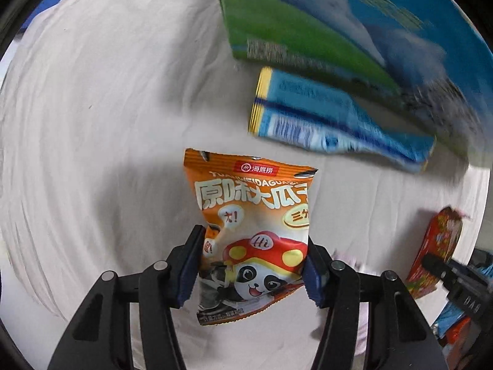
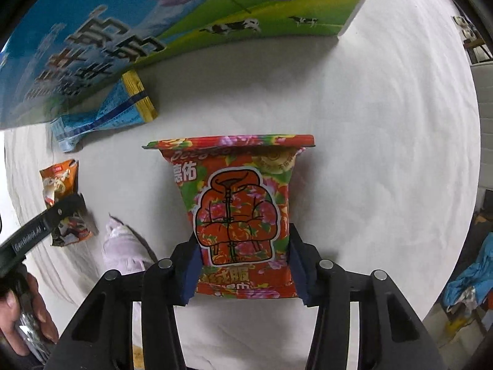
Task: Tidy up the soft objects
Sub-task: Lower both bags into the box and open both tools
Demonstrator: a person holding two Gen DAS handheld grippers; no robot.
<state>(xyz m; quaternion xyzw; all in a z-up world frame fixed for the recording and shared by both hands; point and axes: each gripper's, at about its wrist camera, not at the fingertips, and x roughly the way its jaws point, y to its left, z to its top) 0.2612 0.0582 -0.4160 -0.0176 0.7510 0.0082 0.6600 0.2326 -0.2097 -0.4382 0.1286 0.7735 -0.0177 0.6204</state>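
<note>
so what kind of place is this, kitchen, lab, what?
Probably a staged table in a workroom or data-collection space, not a kitchen. A white cloth covers the surface, snack packets and a milk carton box are laid out on it, and clutter sits past the table edge.

Worktop (image 2: 385, 123) covered with a wrinkled white cloth. Lying on it: an orange snack packet (image 1: 252, 234), a red floral packet (image 2: 243, 215), a blue-and-yellow pouch (image 1: 323, 120) and a pale pink soft item (image 2: 123, 246). A large blue-green milk carton (image 2: 123, 30) stands at the far edge, just beside the pouch.
</note>
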